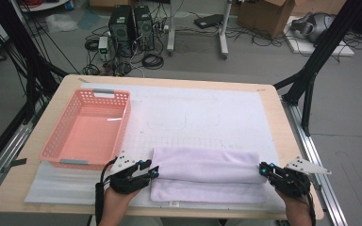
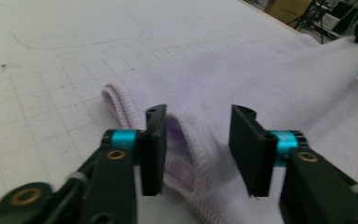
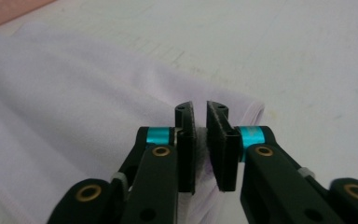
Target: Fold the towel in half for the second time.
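A lilac towel (image 1: 202,165) lies folded into a long band across the near part of the white mat (image 1: 207,113), with a lower layer showing along its front. My left gripper (image 1: 154,169) is at the towel's left end. In the left gripper view its jaws (image 2: 199,112) stand wide apart, and the hemmed fold of the towel (image 2: 261,79) rises between them without being pressed. My right gripper (image 1: 263,168) is at the right end. In the right gripper view its jaws (image 3: 200,106) are nearly together, with the towel's (image 3: 74,93) corner fabric filling the narrow gap.
A pink slotted basket (image 1: 56,136) stands on the mat's left side, just beyond my left gripper. The wooden table edge (image 1: 283,122) runs along the right, with black frame posts, cables and boxes on the floor past the far edge.
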A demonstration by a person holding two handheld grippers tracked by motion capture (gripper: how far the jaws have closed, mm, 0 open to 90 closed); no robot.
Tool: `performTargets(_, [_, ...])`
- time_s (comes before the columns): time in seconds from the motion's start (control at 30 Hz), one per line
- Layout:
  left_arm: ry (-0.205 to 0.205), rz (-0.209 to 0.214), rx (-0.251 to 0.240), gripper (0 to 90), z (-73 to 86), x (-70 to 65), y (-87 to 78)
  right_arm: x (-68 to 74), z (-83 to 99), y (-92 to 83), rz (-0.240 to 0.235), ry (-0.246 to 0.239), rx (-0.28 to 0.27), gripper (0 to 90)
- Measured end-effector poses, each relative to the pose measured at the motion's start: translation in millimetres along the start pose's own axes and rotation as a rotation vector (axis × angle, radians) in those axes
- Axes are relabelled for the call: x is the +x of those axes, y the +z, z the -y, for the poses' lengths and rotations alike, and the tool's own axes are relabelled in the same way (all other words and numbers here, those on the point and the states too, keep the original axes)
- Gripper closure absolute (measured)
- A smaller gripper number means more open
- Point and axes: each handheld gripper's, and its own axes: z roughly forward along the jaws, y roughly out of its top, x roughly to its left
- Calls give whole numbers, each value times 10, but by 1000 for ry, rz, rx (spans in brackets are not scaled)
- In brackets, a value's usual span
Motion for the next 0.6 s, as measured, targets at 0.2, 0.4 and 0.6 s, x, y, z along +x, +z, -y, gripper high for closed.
performTargets(0.2, [-18, 27, 25, 475, 15, -2, 59, 19, -20, 0, -10, 20, -3, 509])
performTargets(0.4, [25, 16, 71, 803, 57, -63, 141, 61, -5, 187, -12, -41, 80, 759])
performTargets(0.6, [30, 45, 30, 830, 50, -164, -26, 87, -34, 12, -7, -63, 40, 874])
